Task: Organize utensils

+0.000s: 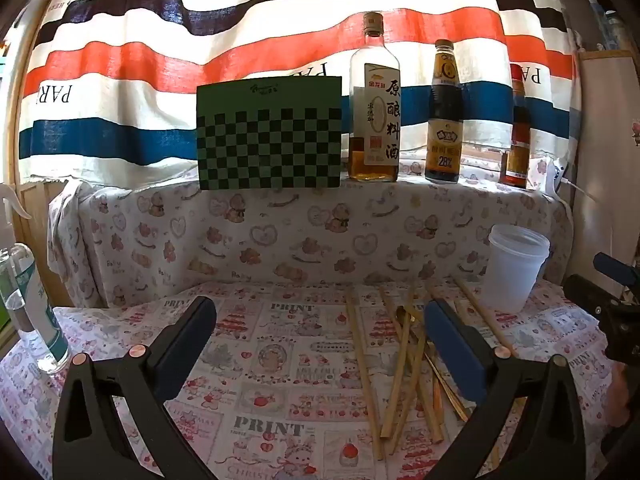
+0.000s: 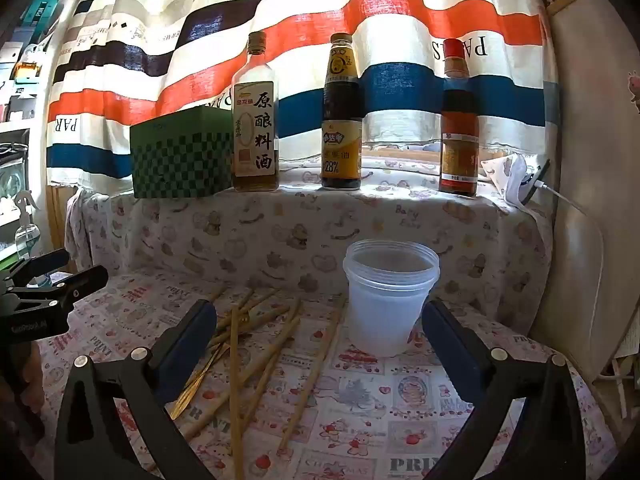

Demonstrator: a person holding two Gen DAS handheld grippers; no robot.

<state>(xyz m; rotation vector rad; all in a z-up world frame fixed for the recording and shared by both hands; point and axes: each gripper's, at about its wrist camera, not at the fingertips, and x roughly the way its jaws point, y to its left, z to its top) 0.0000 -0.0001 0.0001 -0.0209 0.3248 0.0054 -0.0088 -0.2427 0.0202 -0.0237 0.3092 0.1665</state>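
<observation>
From the left wrist view, we held the left claw [image 1: 320, 344] wide apart over the patterned worktop [image 1: 256, 360], with nothing between its jaws. The bamboo chopsticks [image 1: 362, 364] lay scattered and crossed at about three o'clock from the claw's centre, some passing behind the right-hand finger. A gold-coloured spoon [image 1: 402, 316] lay tangled among them. The translucent plastic cup [image 1: 514, 266] stood upright at about two o'clock, just beyond the pile. The right claw's body showed at the picture's right edge.

From the right wrist view, we held the right claw [image 2: 318, 344] equally wide apart and empty. The cup [image 2: 388, 298] stood at about one o'clock, between the fingers and slightly beyond them, and appeared empty. The chopsticks [image 2: 256, 344] fanned out at nine o'clock of the cup, near the left-hand finger, with a gold utensil [image 2: 196, 384] lying under them.

We judged the task barely begun: nothing had been gathered. The next move called for lowering one claw over a single chopstick, closing across its shaft, then lifting it and standing it in the cup.
</observation>
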